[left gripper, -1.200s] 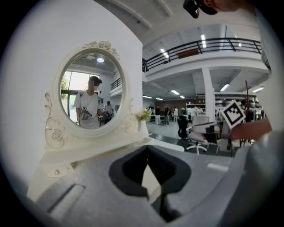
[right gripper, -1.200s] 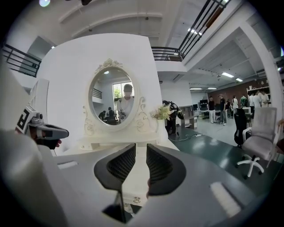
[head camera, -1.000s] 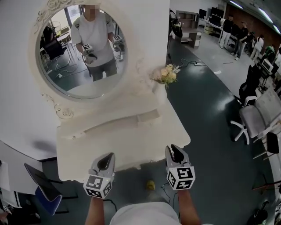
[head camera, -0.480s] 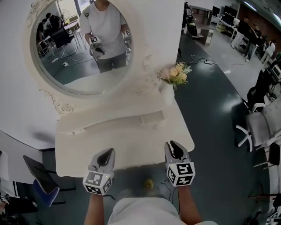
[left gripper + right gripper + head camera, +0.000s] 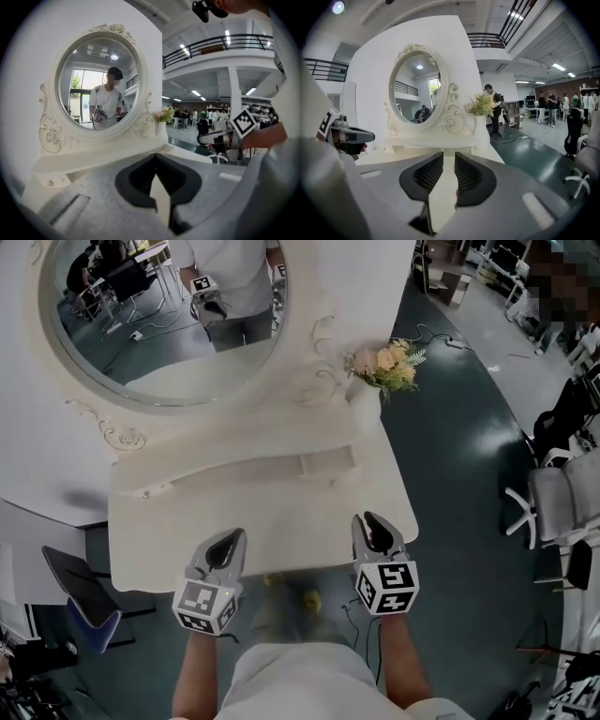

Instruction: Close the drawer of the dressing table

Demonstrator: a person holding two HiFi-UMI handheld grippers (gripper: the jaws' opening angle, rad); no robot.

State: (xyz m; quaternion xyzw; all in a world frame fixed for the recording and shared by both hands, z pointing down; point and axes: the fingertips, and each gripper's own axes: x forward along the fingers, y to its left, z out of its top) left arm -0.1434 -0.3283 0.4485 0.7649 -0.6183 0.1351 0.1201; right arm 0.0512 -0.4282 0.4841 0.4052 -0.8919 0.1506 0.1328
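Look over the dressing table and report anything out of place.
One thing: the small drawer under the mirror sticks out from the shelf front instead of sitting flush. The vase of flowers stands upright at the right, and nothing looks spilled or broken.

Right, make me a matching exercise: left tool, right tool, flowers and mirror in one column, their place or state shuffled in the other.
1. left tool
2. right tool
3. flowers
4. mirror

A. at the back right corner of the dressing table
B. jaws together
C. jaws slightly apart, nothing between
D. reflects a person in a white shirt

Pairs: 1-B, 2-C, 3-A, 4-D.
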